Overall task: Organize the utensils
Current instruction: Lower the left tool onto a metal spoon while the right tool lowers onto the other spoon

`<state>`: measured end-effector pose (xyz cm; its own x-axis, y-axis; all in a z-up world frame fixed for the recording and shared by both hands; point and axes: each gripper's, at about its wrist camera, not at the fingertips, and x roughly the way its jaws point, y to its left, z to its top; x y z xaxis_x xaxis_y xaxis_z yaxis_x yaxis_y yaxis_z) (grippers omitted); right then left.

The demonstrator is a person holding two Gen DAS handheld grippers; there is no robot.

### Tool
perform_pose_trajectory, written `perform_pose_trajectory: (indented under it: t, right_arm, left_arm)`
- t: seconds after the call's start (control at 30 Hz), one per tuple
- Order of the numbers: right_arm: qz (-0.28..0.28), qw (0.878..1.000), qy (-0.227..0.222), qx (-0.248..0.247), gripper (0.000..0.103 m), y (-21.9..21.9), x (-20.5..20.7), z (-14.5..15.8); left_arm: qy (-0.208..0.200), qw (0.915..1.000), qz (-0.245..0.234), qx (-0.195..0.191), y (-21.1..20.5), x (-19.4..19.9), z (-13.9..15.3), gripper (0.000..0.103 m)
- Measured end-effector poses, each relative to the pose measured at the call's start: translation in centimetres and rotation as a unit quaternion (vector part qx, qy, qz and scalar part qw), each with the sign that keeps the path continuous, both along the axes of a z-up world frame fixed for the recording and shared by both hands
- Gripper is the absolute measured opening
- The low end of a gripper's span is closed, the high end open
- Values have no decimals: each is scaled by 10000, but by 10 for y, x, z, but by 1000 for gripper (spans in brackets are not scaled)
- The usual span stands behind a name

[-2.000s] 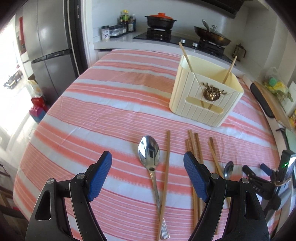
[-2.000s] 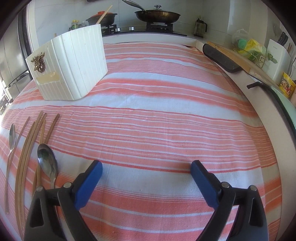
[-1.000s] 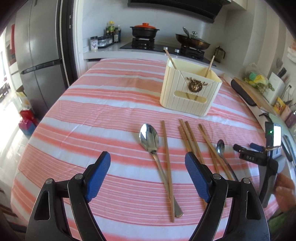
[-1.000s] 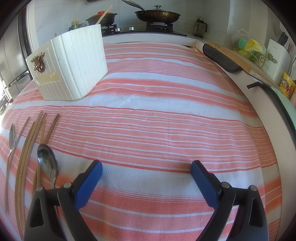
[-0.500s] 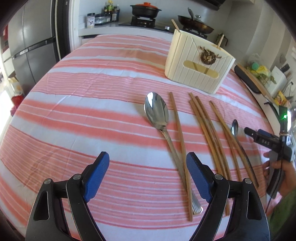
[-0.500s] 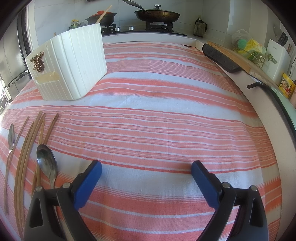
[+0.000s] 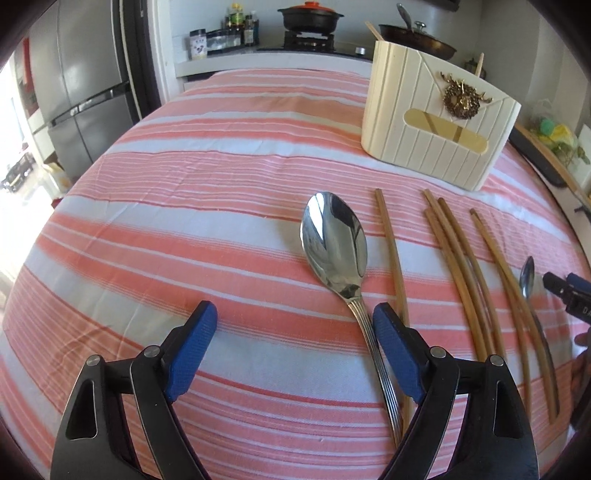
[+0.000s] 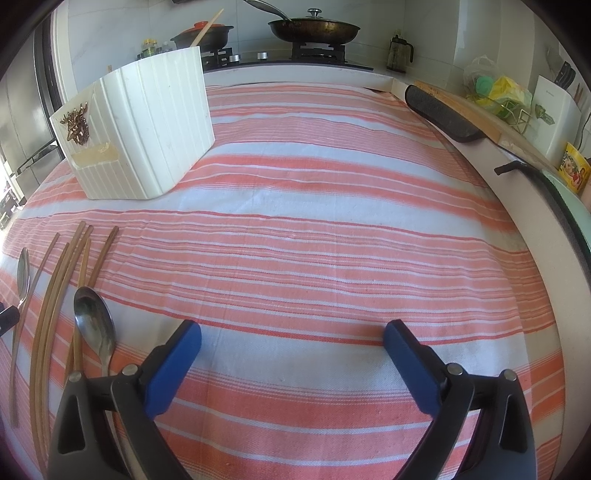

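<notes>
A large steel spoon lies on the striped cloth, its handle running just inside my right finger. My left gripper is open and empty, low over the cloth, with the spoon handle at its right edge. Several wooden chopsticks and a small spoon lie to the right. The cream utensil holder stands behind, with two chopsticks in it. My right gripper is open and empty; the small spoon, the chopsticks, the large spoon and the holder lie to its left.
The table is covered by a pink and white striped cloth. A counter with a stove, a pot and a pan runs behind. A fridge stands at the left. A dark tray and a cutting board lie at the right edge.
My left gripper has moved forward and down toward the large spoon, which now sits closer and by its right finger. The right gripper has hardly moved.
</notes>
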<state>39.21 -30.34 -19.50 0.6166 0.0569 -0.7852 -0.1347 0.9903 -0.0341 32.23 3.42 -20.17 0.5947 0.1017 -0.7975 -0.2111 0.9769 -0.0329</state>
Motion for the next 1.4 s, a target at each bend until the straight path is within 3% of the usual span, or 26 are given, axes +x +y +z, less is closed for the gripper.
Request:
perform_pose_trajectory:
  t: [0.2, 0.43, 0.53, 0.63, 0.7, 0.73, 0.8, 0.97, 1.07, 1.4]
  right_arm:
    - [57, 9999, -42, 93, 102, -2, -5, 3]
    - [563, 9970, -347, 395, 100, 6, -45, 17]
    - [974, 9934, -270, 544, 87, 18, -60, 18]
    - [1312, 9899, -90, 534, 68, 31, -68, 12]
    - [1424, 9888, 20, 446, 49, 39, -69, 8]
    - [1457, 9883, -22, 445, 48, 41, -70, 8]
    - [1585, 9859, 72, 533, 37, 44, -69, 9]
    - [1936, 9800, 240, 405, 35, 58, -76, 10]
    - [2046, 9786, 192, -66, 34, 70, -80, 8]
    - [1708, 9845, 239, -319, 21, 75, -64, 11]
  left_arm:
    - [96, 9993, -340, 139, 2, -19, 1, 89]
    - [117, 9989, -419, 154, 29, -38, -2, 94]
    - [112, 9987, -455, 195, 34, -42, -2, 95]
    - [102, 9984, -511, 233, 35, -42, -1, 95]
    - [103, 9980, -570, 264, 35, -42, -1, 95]
    - [104, 9977, -605, 285, 35, -42, -1, 95]
    - [120, 9972, -662, 323, 36, -42, 0, 95]
    - [151, 9960, -806, 351, 41, -42, -1, 96]
    - [167, 9952, -882, 386, 40, -39, -1, 97]
    - [134, 9886, -1132, 983, 29, -22, 2, 96]
